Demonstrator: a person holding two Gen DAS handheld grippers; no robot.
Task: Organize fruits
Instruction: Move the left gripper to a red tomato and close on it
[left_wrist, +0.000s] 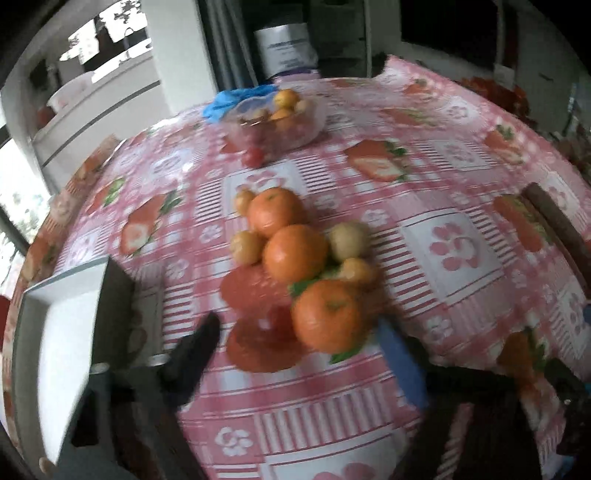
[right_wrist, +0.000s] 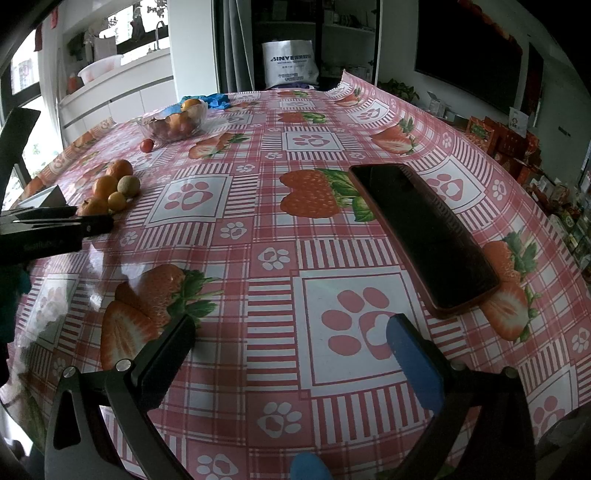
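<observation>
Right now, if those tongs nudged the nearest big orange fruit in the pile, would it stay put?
Probably not. The round orange tangerine would likely roll on the glossy pink checked tablecloth. It sits against smaller yellowish fruits, so a push could scatter them. Its rounded skin might slip from the left tongs, which look open around it.

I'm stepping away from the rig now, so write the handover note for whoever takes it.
Left tool: open, at the nearest orange of the loose pile, not gripping.
Right tool: open and empty over the tablecloth, near a phone.
Glass bowl at the far side already holds some fruit; one small red fruit lies beside it.
Left: three oranges, the small yellow fruits and that red one are still loose.
</observation>
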